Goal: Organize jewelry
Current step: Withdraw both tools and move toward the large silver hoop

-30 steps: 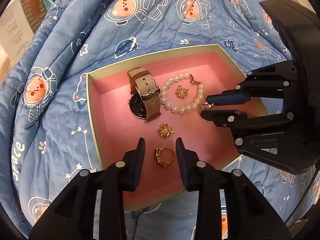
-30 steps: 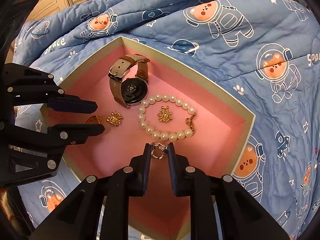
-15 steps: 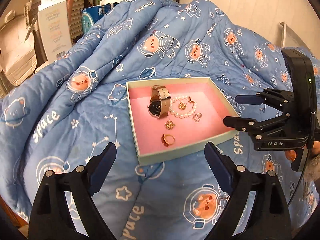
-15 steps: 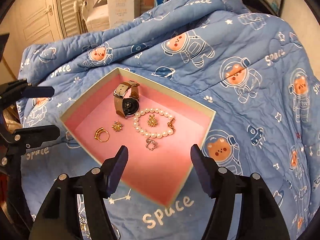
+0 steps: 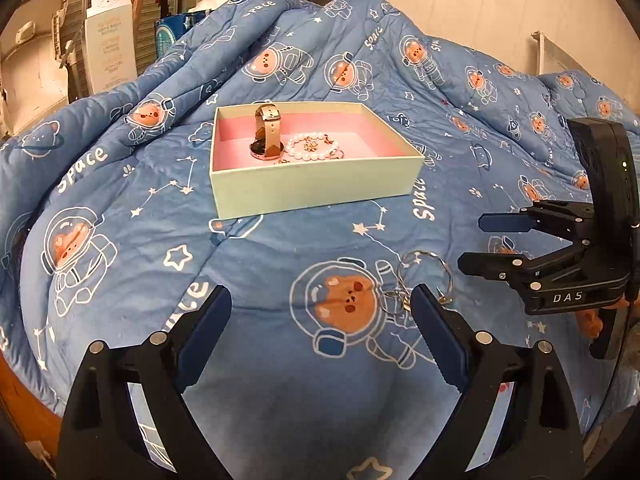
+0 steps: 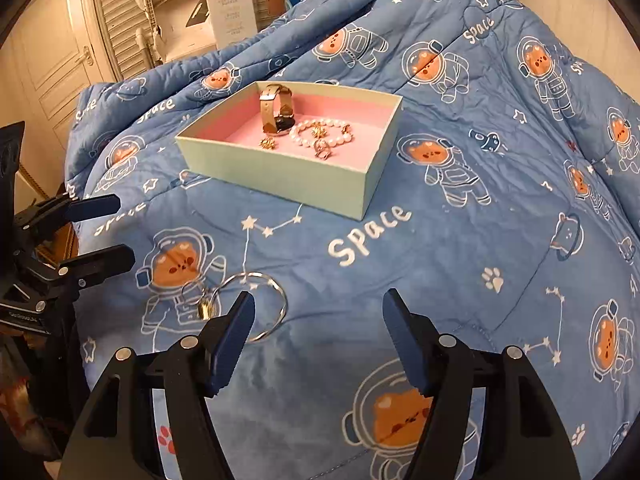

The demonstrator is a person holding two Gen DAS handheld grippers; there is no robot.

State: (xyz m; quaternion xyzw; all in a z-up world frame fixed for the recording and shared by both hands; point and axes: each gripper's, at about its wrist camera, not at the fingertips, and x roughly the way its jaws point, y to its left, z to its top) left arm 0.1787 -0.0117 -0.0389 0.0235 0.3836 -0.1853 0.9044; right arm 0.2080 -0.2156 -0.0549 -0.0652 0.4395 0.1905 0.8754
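Both tools, left tool [image 5: 320,320] and right tool [image 6: 318,320], gape wide, empty, well short of pale-green pink-lined jewelry box [image 5: 316,188] on blue bed quilt [image 5: 280,248].

Both views are lit by warm, even indoor light — bright enough that the blue quilted blanket with astronaut bears [image 5: 320,240] and the pale green cardboard box with pink lining [image 6: 288,168] show clear colour. Shadows are soft: a dim patch lies on the blanket near the lower edge of the left wrist view. Fisheye distortion bends the scene strongly toward the rims, where a black vignette cuts the corners. The small jewellery in the box is slightly soft — fine detail is hard to resolve.
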